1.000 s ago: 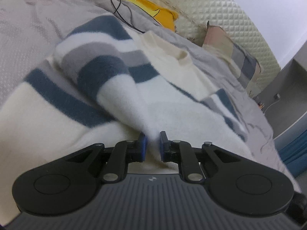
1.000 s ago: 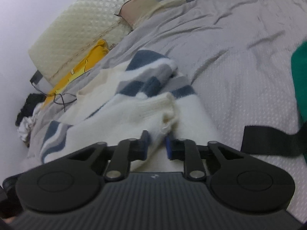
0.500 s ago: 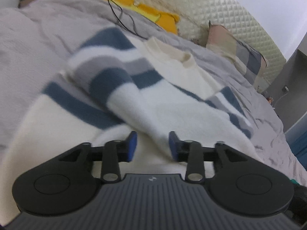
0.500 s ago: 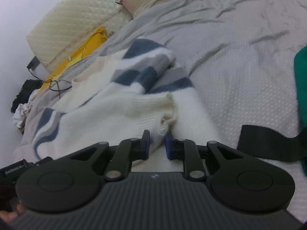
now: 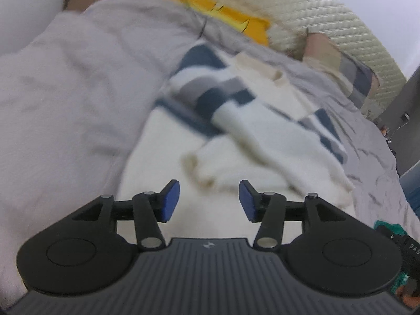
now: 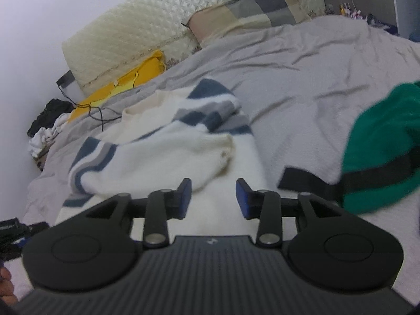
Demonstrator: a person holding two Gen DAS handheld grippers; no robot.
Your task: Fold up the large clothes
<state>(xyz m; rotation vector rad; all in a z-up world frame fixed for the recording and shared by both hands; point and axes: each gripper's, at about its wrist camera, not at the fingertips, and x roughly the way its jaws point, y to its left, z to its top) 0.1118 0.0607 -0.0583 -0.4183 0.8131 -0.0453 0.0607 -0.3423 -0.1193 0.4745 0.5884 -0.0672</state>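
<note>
A cream sweater (image 5: 265, 141) with blue and grey stripes lies on the grey bedspread, both sleeves folded in across its body. In the left wrist view my left gripper (image 5: 209, 199) hovers above the sweater's lower part, its jaws opening and nothing between the blue pads. In the right wrist view the same sweater (image 6: 162, 147) lies ahead, a cream cuff (image 6: 223, 149) just beyond my right gripper (image 6: 212, 197). Its jaws are opening too, empty, over the white knit.
A grey bedspread (image 6: 302, 78) covers the bed. A quilted headboard (image 6: 147, 31), a yellow pillow (image 6: 131, 84) with a black cable, and a patchwork pillow (image 6: 252, 8) are at the far end. A green garment (image 6: 386, 141) with a black strap (image 6: 309, 183) lies right.
Both grippers let go of the sleeve cuffs they held, opened, and drew back and up from the sweater. The sleeves now lie folded on its body.
</note>
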